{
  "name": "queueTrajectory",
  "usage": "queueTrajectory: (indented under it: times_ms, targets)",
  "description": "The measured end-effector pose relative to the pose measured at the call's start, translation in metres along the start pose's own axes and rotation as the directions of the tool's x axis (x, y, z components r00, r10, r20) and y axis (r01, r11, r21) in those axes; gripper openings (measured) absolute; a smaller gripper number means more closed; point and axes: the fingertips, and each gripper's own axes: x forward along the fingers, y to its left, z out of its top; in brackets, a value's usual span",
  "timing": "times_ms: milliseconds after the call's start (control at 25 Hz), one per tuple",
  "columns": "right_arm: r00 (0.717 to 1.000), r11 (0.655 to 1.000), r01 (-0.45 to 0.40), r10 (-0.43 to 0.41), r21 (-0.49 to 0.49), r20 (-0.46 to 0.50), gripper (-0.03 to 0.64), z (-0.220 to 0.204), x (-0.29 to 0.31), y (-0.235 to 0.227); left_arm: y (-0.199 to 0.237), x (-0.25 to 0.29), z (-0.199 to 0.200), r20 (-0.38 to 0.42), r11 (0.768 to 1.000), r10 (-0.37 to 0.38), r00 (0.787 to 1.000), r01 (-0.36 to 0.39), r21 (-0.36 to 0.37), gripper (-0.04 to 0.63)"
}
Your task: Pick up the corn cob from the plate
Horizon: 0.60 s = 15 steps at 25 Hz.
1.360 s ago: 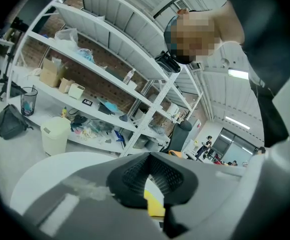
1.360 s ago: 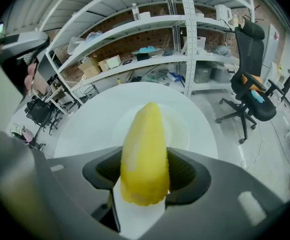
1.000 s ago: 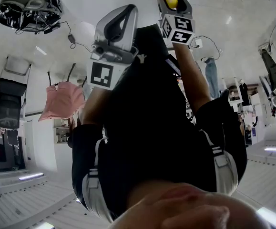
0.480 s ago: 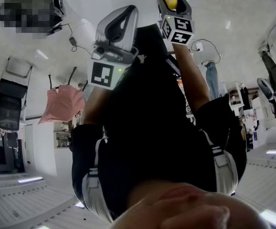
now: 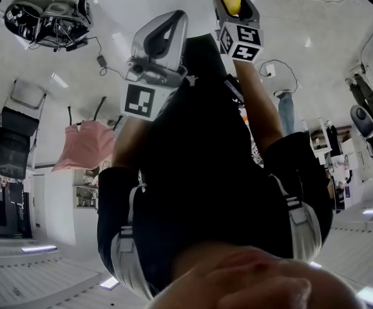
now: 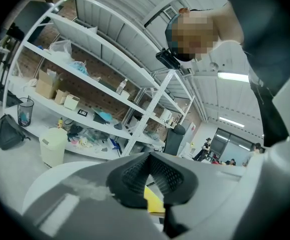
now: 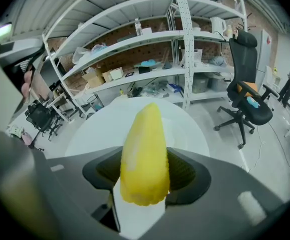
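White round table (image 7: 185,129) lies under the down-tilted right gripper (image 7: 143,180), clamped on the corn cob (image 7: 143,149); the level left gripper (image 6: 150,159) is closed, empty.

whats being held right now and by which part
The right gripper holds the corn cob near its thick end, between the jaws, with the pointed tip sticking out ahead. The left gripper holds nothing.

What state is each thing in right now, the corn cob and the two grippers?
corn cob: clamped between the right gripper's jaws, narrow tip pointing out past them.
right gripper: closed on the corn cob, jaws held wide by it.
left gripper: jaw tips together, nothing held.
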Motion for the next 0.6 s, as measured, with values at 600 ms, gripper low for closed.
queueTrajectory:
  times_ms: [600]
  targets:
    - [0.996, 1.0, 0.011, -0.01, -0.007, 0.086, 0.262, 0.026, -0.032, 0.02, -0.014, -0.03, 0.033, 0.07, 0.999, -0.024, 0.997, 0.02, 0.049, 0.003]
